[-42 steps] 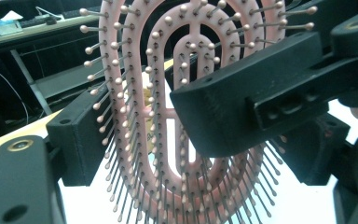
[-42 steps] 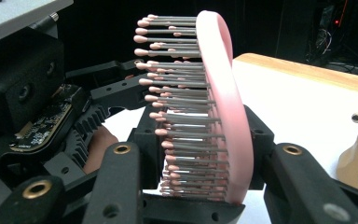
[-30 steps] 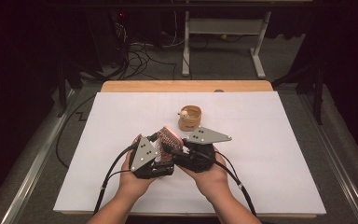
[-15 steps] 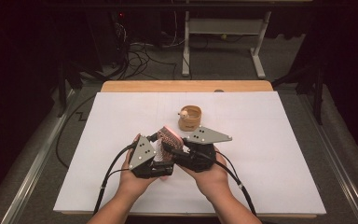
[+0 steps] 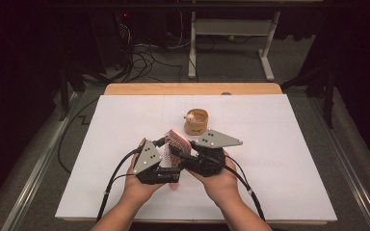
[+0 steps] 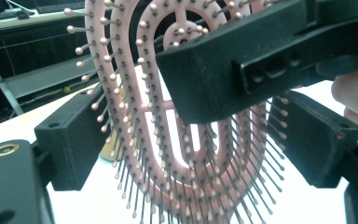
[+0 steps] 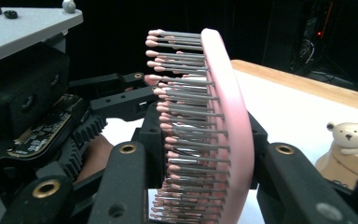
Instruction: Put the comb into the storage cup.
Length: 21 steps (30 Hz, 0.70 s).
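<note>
A pink oval hairbrush (image 5: 177, 139) with pink-tipped grey bristles is held upright above the table between both grippers. My right gripper (image 5: 175, 148) is shut on the brush (image 7: 228, 121), one jaw on the bristle side and one on the smooth back. My left gripper (image 5: 169, 160) reaches in from the left. Its jaws have just been opening and stand on either side of the brush (image 6: 168, 186) across its width, without pressing on it. One black jaw of the right gripper (image 6: 242, 60) crosses the brush's face in the left gripper view.
A small wooden holder (image 5: 196, 121) with a white bear figure (image 7: 349, 135) stands just behind the hands. The white table cover (image 5: 279, 144) stretches to both sides, with a wooden edge (image 5: 192, 89) at the back. Cables and a desk frame (image 5: 192, 48) lie on the floor beyond.
</note>
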{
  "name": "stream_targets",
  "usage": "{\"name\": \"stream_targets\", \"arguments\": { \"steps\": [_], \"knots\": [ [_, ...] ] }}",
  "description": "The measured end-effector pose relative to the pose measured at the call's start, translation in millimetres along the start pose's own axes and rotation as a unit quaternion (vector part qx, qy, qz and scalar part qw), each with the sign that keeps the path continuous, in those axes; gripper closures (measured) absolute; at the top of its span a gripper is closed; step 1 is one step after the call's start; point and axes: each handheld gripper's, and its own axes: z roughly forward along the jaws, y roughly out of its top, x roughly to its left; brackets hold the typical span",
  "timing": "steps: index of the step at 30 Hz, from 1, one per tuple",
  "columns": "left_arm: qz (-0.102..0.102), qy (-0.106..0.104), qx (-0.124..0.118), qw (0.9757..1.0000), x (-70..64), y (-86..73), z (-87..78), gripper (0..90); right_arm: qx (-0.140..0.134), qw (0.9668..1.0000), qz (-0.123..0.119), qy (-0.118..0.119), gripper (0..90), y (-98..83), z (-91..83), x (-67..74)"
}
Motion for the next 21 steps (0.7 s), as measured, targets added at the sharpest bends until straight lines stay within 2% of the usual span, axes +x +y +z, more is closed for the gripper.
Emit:
{"name": "stream_targets", "arguments": {
  "steps": [9,21],
  "knots": [
    [-0.001,-0.007,-0.004,1.0,-0.1,-0.8,-0.3,15.6,-0.008,0.9999,-0.001,-0.013,65.5,3.6,-5.7,-6.6],
    [-0.018,-0.028,-0.005,0.9994,3.2,-1.9,-1.8,14.3,-0.015,0.9996,-0.002,-0.025,65.6,6.8,-12.0,-13.9]
  ]
}}
